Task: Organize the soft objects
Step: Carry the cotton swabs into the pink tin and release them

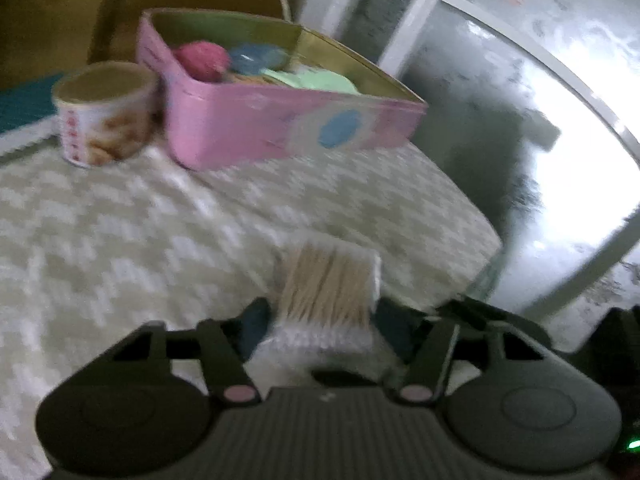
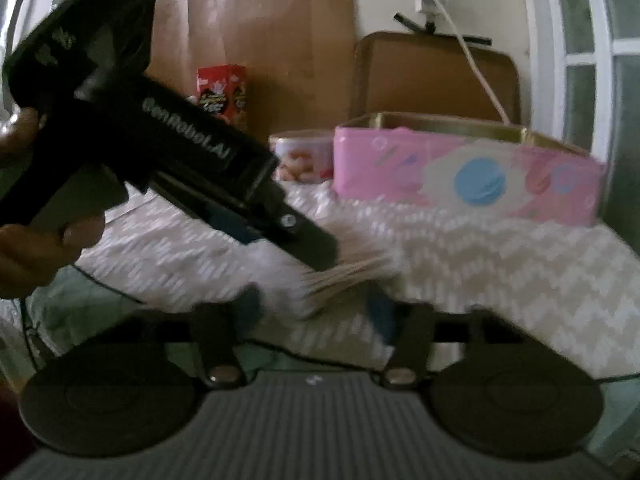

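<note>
Lying between the left gripper fingers, cotton swab pack

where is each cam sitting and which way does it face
Left wrist: on the left gripper, facing along its fingers over the patterned cloth to the pink tin; its fingers grip a cotton swab pack.
Right wrist: on the right gripper, facing the tin side-on; the left gripper and a hand show.
Shared: tin, swab pack, round can.
</note>
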`<state>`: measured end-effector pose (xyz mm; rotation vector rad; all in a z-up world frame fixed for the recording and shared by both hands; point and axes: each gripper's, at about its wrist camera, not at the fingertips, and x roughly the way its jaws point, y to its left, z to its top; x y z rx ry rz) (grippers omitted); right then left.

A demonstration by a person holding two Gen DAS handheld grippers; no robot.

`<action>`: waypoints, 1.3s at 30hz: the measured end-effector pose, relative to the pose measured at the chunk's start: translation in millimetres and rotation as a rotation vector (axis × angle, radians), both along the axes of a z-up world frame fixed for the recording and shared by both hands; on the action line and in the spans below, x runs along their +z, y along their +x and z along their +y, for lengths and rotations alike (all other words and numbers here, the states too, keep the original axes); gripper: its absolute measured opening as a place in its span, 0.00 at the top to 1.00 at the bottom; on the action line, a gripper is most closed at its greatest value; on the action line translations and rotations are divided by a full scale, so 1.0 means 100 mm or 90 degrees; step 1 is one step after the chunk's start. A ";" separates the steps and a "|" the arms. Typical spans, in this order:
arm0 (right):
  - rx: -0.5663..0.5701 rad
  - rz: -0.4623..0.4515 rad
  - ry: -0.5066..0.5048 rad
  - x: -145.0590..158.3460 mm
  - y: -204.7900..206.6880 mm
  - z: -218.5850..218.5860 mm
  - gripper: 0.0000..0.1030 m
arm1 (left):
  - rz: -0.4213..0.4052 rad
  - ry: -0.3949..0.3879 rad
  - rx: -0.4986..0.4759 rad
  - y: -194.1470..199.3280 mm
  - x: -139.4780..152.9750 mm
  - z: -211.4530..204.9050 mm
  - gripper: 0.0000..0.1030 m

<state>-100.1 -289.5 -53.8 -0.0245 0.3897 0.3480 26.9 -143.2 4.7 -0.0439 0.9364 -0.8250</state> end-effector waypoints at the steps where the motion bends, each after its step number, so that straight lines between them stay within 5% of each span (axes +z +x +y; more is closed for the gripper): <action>1: -0.004 -0.006 0.003 -0.01 -0.02 0.01 0.55 | -0.007 0.005 0.002 -0.03 0.01 -0.03 0.44; 7: -0.021 -0.062 0.011 0.10 0.03 -0.04 0.58 | -0.072 -0.025 0.009 0.05 0.36 -0.10 0.44; 14: -0.033 -0.135 0.006 0.55 0.59 -0.22 0.58 | -0.103 -0.075 0.061 0.75 0.71 -0.29 0.43; 22: -0.022 -0.020 0.077 0.69 1.61 -0.42 0.56 | -0.068 -0.034 0.143 1.59 0.60 -0.53 0.38; 24: -0.029 -0.007 0.066 0.68 1.78 -0.39 0.39 | -0.087 -0.014 0.169 1.67 0.56 -0.53 0.30; 25: -0.033 -0.004 0.054 0.68 1.86 -0.37 0.33 | -0.095 -0.010 0.178 1.68 0.56 -0.51 0.29; 30: -0.045 -0.012 0.057 0.66 1.96 -0.37 0.33 | -0.128 -0.006 0.183 1.62 0.61 -0.44 0.29; 39: -0.094 -0.054 0.134 0.72 1.44 -0.60 0.33 | -0.196 0.001 0.175 1.10 0.85 -0.38 0.27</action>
